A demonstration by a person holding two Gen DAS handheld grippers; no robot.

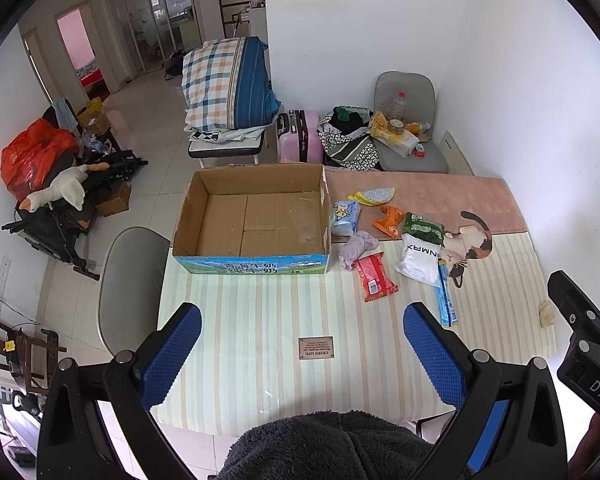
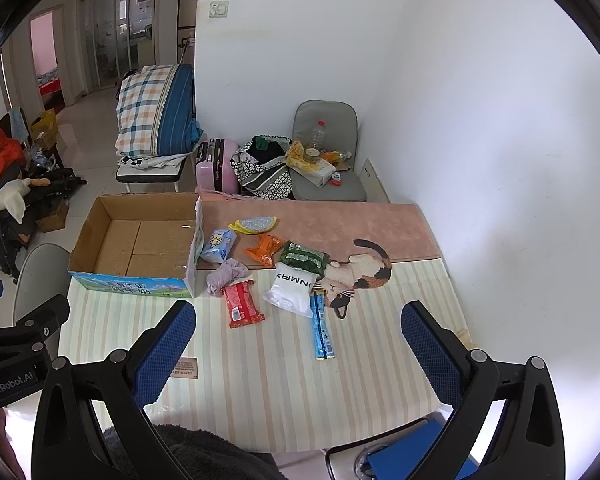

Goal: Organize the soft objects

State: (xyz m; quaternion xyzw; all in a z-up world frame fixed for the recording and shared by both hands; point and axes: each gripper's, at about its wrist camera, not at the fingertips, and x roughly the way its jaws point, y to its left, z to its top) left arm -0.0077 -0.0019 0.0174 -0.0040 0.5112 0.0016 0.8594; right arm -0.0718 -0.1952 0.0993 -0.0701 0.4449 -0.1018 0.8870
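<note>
An open, empty cardboard box (image 1: 252, 216) (image 2: 140, 240) stands at the table's far left. To its right lie several soft packs: a light blue tissue pack (image 1: 345, 217) (image 2: 219, 245), a lilac cloth bundle (image 1: 356, 247) (image 2: 227, 274), a red pack (image 1: 375, 277) (image 2: 242, 305), an orange pack (image 1: 389, 221) (image 2: 265, 249), a green pack (image 1: 423, 229) (image 2: 303, 260), a white pouch (image 1: 419, 259) (image 2: 291, 291), a long blue sachet (image 1: 447, 297) (image 2: 322, 330) and a yellow-grey pad (image 1: 374, 195) (image 2: 254, 224). My left gripper (image 1: 302, 342) and right gripper (image 2: 298, 340) are both open and empty above the near table.
The table has a striped cloth (image 1: 284, 312) with a cat picture (image 2: 360, 276) and a small brown label (image 1: 316, 347). A grey chair (image 1: 130, 288) stands at its left. Beyond are a chair with bedding (image 1: 228, 84), a pink suitcase (image 1: 298, 136) and a cluttered grey chair (image 1: 408, 124).
</note>
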